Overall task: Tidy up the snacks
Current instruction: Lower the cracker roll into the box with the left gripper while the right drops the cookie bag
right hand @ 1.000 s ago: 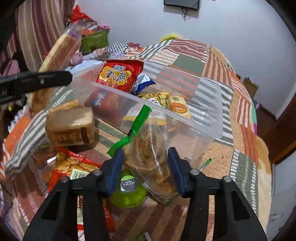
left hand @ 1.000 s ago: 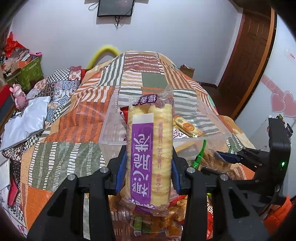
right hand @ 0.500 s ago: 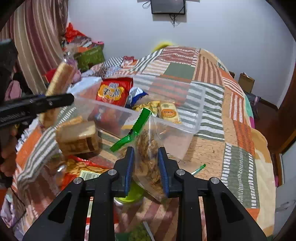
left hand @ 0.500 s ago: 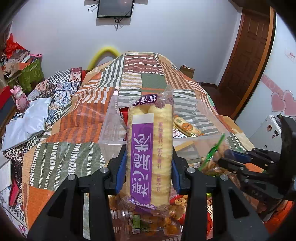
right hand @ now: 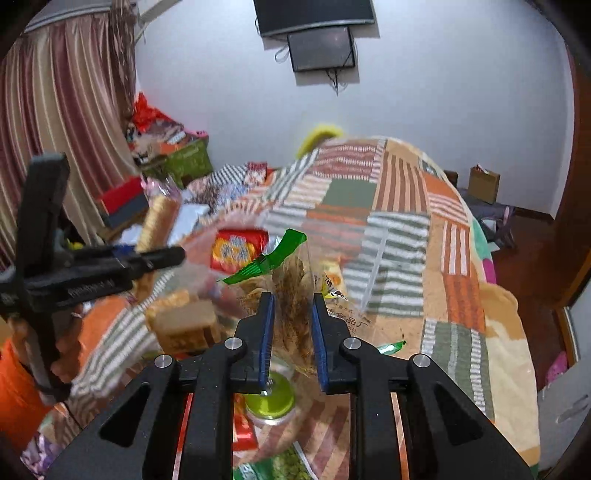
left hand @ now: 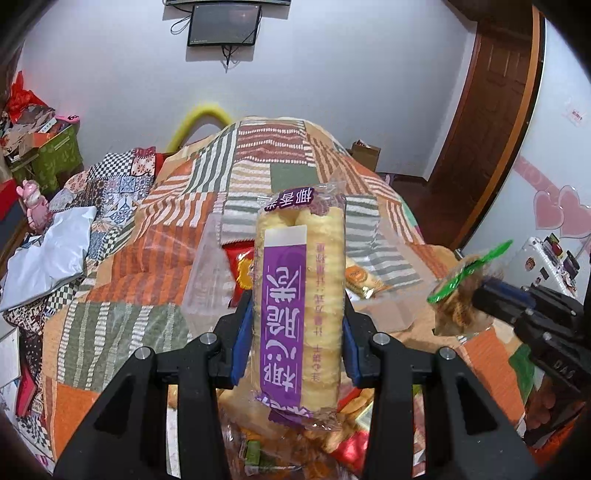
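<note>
- The left gripper [left hand: 298, 336] clamps a tall clear-plastic pack of pale yellow ridged wafer rolls with a purple label [left hand: 300, 299], its blue pads pressed on both long sides; the pack stands upright, its crinkled top seal at 12 o'clock.
- The right gripper [right hand: 292, 341] is closed narrowly on a soft transparent bag of brown crunchy snacks with a green sealed top [right hand: 291, 280]; the bag bulges between the pads and its green strip leans toward 10 o'clock.
- In the left view that same bag [left hand: 461, 291] hangs in the air at 3 o'clock, off the bedding.
- A clear rigid plastic storage box [left hand: 207, 273] sits behind the wafer pack, its thin rim at 10 o'clock; a glossy red snack packet [right hand: 238, 249] and a small orange-labelled biscuit pack [left hand: 360, 278] lie inside.
- In the right view a square tan cake block in clear wrap [right hand: 183, 325] rests at 9 o'clock, beside the box, and a round lime-green lid [right hand: 271, 397] shows below the pads.
- More crinkled packets crowd the near edge under both tools.
- Everything rests on a woven patchwork bedspread of orange, green and cream stripes [right hand: 424, 258]; its 2 o'clock side lies open.
- A white wall with a dark mounted screen [left hand: 221, 24] closes the room.
</note>
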`<action>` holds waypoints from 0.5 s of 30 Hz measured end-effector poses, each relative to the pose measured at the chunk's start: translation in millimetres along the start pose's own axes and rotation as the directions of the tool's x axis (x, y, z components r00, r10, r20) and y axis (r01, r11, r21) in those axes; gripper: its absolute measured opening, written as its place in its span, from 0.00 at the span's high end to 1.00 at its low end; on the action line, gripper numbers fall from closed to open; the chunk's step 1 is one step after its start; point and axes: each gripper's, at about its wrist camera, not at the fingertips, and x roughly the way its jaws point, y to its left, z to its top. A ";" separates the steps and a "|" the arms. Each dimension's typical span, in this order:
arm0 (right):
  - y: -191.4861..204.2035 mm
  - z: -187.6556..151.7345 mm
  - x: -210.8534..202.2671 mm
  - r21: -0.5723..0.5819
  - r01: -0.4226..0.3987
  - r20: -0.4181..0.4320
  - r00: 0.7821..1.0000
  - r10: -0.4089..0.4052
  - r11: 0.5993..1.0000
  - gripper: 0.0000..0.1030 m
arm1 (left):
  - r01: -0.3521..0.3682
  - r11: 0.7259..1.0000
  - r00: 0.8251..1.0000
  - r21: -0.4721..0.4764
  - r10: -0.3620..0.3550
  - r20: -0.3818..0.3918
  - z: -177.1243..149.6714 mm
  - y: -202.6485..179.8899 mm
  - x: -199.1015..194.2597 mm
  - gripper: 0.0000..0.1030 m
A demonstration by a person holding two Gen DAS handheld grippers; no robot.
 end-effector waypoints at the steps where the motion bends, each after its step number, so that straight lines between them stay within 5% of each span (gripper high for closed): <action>1: -1.2 3.4 -1.7 0.006 -0.002 0.013 1.000 0.002 1.000 0.83 | 0.002 1.000 1.000 0.002 -0.002 0.003 2.3 -1.7 0.6 0.60; 15: -22.5 36.5 37.1 0.081 -0.022 0.037 0.999 0.019 0.996 0.83 | 0.031 0.999 0.999 0.021 -0.030 -0.021 37.7 -20.9 48.0 0.60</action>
